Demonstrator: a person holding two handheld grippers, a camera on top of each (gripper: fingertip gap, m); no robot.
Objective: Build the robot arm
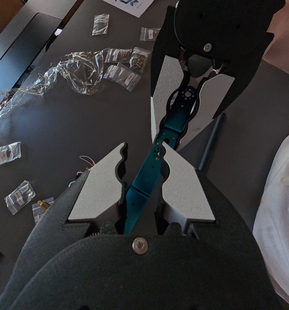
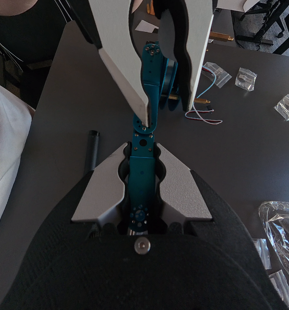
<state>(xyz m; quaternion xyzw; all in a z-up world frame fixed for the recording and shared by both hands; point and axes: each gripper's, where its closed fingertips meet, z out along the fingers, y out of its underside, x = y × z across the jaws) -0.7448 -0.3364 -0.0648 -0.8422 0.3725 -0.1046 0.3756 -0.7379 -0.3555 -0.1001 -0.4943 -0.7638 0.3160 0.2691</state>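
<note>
Presently, in the right wrist view, the right gripper [image 2: 141, 145] sits low and central in the frame. Its jaws are narrowed onto the flat sides of the blue bracket link [image 2: 142, 176], with the pads bearing along both edges. The grip is judged square and well seated, deep in the fingers.

Above it, at frame centre, this link meets a second blue link [image 2: 151, 75] at a screwed pivot disc.

In the left wrist view the left gripper [image 1: 143, 146] stands moderately wide and clamps nothing. One fingertip [image 1: 164, 147] rests on the pivot disc, while the other finger is clear of the metal. That single-point contact is judged liable to slip, so any pressure there wants to be light and in line with the link.

Findings on the dark table [image 1: 90, 125]:
- A black cylinder [image 2: 91, 151] lies beside the right gripper at centre left.
- Coloured wires [image 2: 204, 117] and a brass standoff [image 2: 201, 101] lie right of centre.
- Small clear bags [image 1: 122, 78] and crumpled clear film [image 1: 76, 70] lie toward the upper left, well apart from the grippers.
</note>
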